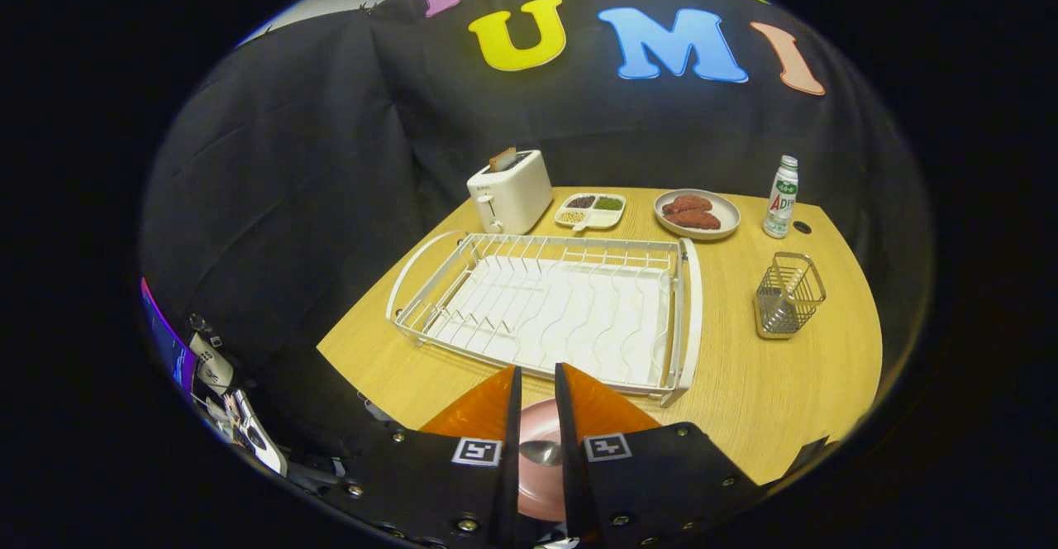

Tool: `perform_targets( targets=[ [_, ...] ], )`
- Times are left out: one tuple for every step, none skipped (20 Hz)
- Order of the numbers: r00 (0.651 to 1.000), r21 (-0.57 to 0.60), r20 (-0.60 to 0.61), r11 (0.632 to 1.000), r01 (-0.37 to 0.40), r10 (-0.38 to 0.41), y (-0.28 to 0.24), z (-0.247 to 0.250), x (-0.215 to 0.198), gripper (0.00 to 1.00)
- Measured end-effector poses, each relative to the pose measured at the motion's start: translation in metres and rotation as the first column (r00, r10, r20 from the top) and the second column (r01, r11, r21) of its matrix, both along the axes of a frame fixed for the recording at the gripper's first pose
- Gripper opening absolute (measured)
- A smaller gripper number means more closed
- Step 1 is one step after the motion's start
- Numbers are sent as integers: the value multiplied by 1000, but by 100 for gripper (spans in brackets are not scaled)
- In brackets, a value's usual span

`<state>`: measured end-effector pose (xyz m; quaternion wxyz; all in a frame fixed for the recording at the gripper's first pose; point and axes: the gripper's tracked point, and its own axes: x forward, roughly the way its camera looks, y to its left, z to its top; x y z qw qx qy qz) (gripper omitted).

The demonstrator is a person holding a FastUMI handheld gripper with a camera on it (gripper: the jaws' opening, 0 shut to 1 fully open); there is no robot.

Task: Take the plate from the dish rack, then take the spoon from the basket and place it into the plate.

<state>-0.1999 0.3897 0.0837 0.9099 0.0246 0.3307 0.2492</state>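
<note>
A pink plate lies on the wooden table at its near edge, below my gripper and seen through the narrow gap between the fingers. The metal bowl of the spoon rests in the plate; its handle is hidden by the fingers. The fingers stand slightly apart with nothing between the tips. Just beyond the fingertips sits the white wire dish rack with no dishes in it. The wire basket stands to the right of the rack and looks empty.
Along the back of the table stand a white toaster, a divided dish of beans, a plate of reddish food and a small bottle. Bare wood lies between rack and basket.
</note>
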Motion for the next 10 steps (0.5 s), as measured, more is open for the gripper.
perform_targets(
  targets=[
    [1000,7,22,1000,10,-11,-4,10,5,22],
    [999,16,50,1000,21,-22,-7,21,8,22],
    [996,27,80,999,33,-35,-12,33,13,22],
    [992,38,116,998,43,-47,-17,46,17,22],
    [986,44,155,998,53,-59,-23,61,21,22],
    [978,50,196,997,61,-69,-30,75,27,22],
    [968,57,238,996,68,-80,-35,90,32,22],
    [956,63,280,995,78,-93,-41,105,38,22],
    [941,70,322,994,85,-104,-48,122,43,22],
    [925,77,360,992,96,-117,-56,137,48,22]
  ],
)
